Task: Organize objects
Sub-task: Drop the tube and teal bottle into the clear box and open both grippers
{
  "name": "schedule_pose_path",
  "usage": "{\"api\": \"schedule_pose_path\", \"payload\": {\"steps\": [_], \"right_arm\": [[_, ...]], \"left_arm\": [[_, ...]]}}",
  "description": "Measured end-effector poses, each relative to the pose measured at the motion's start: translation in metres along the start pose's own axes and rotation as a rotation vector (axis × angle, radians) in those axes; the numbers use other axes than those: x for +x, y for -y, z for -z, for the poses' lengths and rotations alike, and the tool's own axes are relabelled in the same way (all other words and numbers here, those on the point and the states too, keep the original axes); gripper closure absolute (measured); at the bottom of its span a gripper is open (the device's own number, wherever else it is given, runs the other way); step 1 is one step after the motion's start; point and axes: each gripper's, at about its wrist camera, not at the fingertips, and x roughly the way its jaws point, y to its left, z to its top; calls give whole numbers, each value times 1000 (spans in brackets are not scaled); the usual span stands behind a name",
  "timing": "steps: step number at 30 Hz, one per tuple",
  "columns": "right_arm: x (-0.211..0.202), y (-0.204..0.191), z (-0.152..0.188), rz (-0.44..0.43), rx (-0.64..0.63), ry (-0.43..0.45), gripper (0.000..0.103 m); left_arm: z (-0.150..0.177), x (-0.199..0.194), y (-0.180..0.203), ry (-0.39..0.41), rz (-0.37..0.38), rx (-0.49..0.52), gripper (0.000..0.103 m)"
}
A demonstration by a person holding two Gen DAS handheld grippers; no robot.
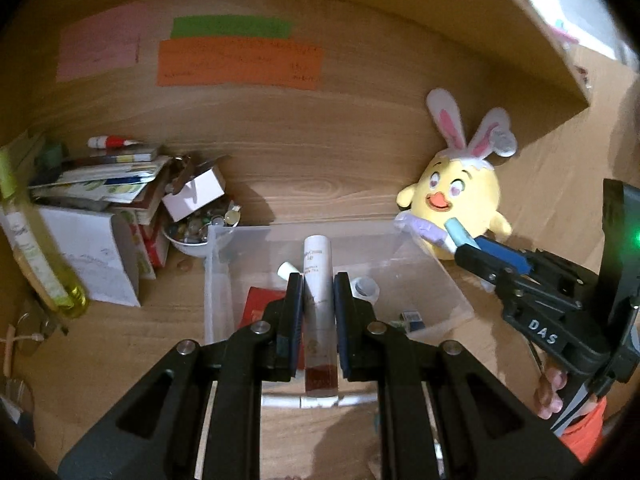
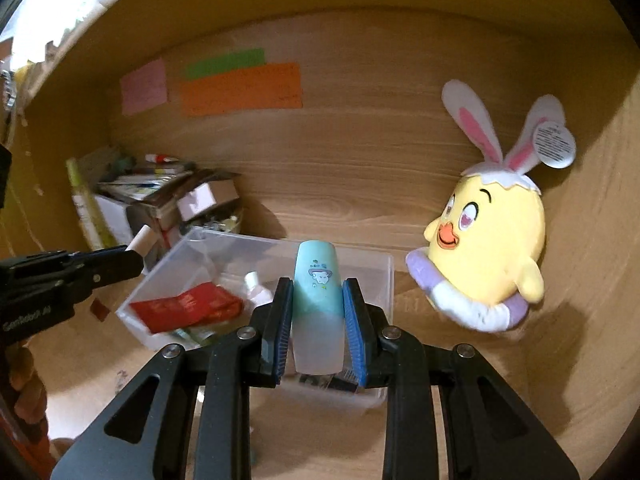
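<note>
My left gripper (image 1: 318, 280) is shut on a slim white tube with dark red liquid at its base (image 1: 319, 300), held above a clear plastic bin (image 1: 218, 280). My right gripper (image 2: 318, 286) is shut on a mint-green and frosted white bottle with a cartoon print (image 2: 317, 300), also over the clear bin (image 2: 382, 276). Inside the bin lie a red packet (image 2: 188, 308), a small white bottle (image 2: 258, 288) and other small items. The right gripper (image 1: 466, 246) shows at the right of the left wrist view; the left gripper (image 2: 134, 254) shows at the left of the right wrist view.
A yellow chick plush with bunny ears (image 2: 492, 248) leans in the right corner of the wooden alcove. A pile of books, boxes and a bowl of small items (image 1: 120, 200) fills the left side, with a yellow-green bottle (image 1: 44, 264) beside it. Coloured paper notes (image 1: 240, 64) hang on the back wall.
</note>
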Motion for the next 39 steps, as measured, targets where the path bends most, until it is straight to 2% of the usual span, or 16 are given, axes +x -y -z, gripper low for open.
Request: {"api": "schedule_pose_path", "payload": {"steps": [5, 11, 18, 25, 27, 30, 33, 35, 39], "right_arm": [[42, 1, -2, 10, -15, -98, 80], [75, 0, 13, 5, -44, -189, 80], [89, -5, 24, -4, -74, -224, 80], [89, -9, 23, -5, -91, -242, 80], [83, -9, 23, -1, -96, -236, 80], [73, -9, 20, 3, -103, -223, 73], [58, -8, 15, 13, -100, -192, 62], [46, -8, 12, 11, -95, -168, 53], [19, -10, 10, 6, -98, -112, 35]], "left_arm": [[-4, 40, 1, -83, 5, -12, 89], [-3, 80, 6, -164, -1, 5, 89], [6, 106, 9, -235, 17, 17, 89], [9, 104, 12, -257, 40, 28, 87], [7, 98, 12, -250, 48, 23, 80], [4, 85, 13, -219, 52, 19, 68], [1, 66, 14, -176, 39, 27, 54], [0, 53, 14, -154, 33, 27, 36], [-1, 23, 15, -96, 15, 40, 22]]}}
